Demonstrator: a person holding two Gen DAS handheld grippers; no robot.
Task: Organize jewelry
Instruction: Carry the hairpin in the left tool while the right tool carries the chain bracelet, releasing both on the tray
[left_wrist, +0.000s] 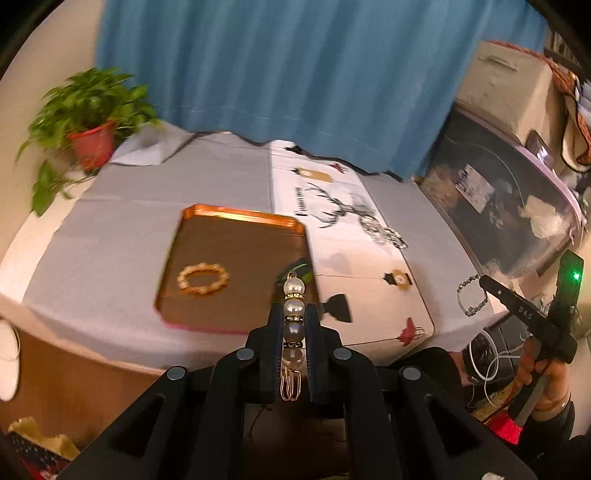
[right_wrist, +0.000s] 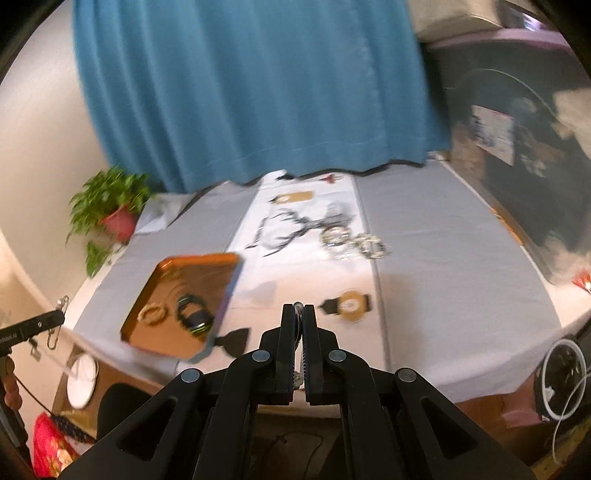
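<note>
Left wrist view: left gripper (left_wrist: 293, 314) clamping the pearl hair clip (left_wrist: 293, 325), long axis running straight out along the fingers, tip overlapping the copper tray (left_wrist: 236, 218) edge; tray lying ahead and leftward.

Right wrist view: right gripper (right_wrist: 298, 314) pinching a thin beaded chain (right_wrist: 297, 376); tray sitting left, nearer the left hand.

One copper tray (right_wrist: 162, 295) holding two pieces: one gold bead bracelet (right_wrist: 152, 314) and one dark green-edged bangle cluster (right_wrist: 194, 315). Two silvery bracelets (right_wrist: 352, 243) loose on the worktop (right_wrist: 443, 277). One pearl clip (left_wrist: 293, 317), one small bead chain (left_wrist: 467, 297). One potted plant (left_wrist: 90, 122). Two tools (left_wrist: 294, 314).
</note>
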